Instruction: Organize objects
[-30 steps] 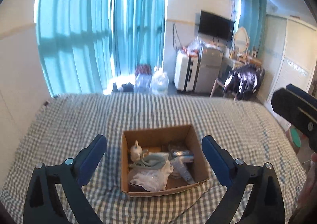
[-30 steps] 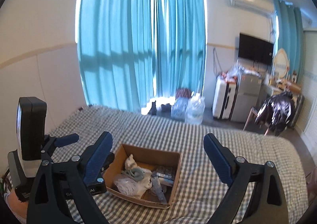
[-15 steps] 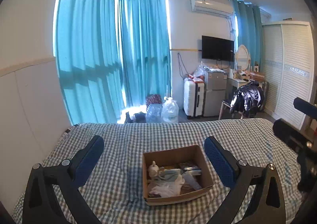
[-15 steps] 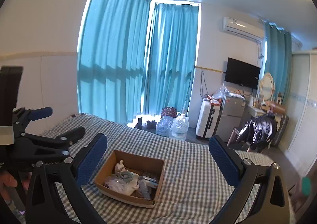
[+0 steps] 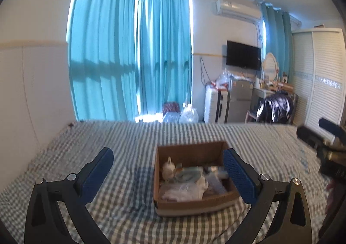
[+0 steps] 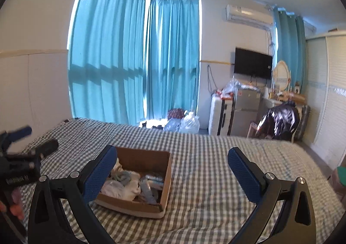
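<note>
Cardboard, brown and open-topped: the small cardboard box (image 5: 194,179) sits on the grey-and-white checked bedspread (image 5: 129,136), filled with white crumpled plastic bags (image 5: 183,192) and a pale teal cloth (image 5: 188,176). Over the last second both cameras have risen and pulled back from a close downward look, so the box now reads smaller and further off; nothing lifted, sorting apparently not begun. Left gripper (image 5: 168,170) spread wide, empty; right gripper (image 6: 173,170) likewise spread, empty. Left view shows the box interior squarely between its fingers; right view sees it obliquely, left of centre, and alone shows the bare bedspread to the box's right.
</note>
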Available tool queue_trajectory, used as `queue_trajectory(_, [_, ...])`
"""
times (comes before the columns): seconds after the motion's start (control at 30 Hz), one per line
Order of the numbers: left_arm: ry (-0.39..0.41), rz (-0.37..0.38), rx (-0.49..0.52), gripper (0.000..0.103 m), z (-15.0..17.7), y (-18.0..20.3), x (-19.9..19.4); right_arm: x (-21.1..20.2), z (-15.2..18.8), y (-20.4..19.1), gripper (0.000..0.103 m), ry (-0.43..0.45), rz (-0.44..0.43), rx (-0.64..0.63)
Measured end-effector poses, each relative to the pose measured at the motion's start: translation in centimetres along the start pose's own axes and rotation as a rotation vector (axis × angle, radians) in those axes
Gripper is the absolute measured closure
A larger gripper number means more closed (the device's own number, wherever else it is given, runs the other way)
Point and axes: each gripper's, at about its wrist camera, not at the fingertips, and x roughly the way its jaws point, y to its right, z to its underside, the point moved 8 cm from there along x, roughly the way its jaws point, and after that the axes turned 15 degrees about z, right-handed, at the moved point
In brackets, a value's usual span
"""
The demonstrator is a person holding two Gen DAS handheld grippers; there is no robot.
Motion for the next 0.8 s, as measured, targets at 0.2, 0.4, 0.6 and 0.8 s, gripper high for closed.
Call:
queue_trajectory(0.2, [-0.062,-0.028,-0.019,0.0,3.1,-1.5,1.5,2.4,2.9,-1.3,0.0,-0.012,0.021,-0.037])
queue_trajectory(0.4, [-0.085,-0.016,-0.06,0.0,4.1,-2.2,1.8,3.8,4.8,-2.6,0.0,-0.054,0.015,-0.058])
queue_trajectory(0.6, [-0.053,-0.018,-0.08,0.0,3.6,-2.7,0.8,3.3,5.1,-3.1,0.0,-0.062,0.001,-0.064])
queue_trajectory(0.8, [-0.057,-0.021,-0.081,0.0,3.6,-2.7,0.8,3.0,4.9,-3.3,0.0,-0.06,-0.008,-0.065])
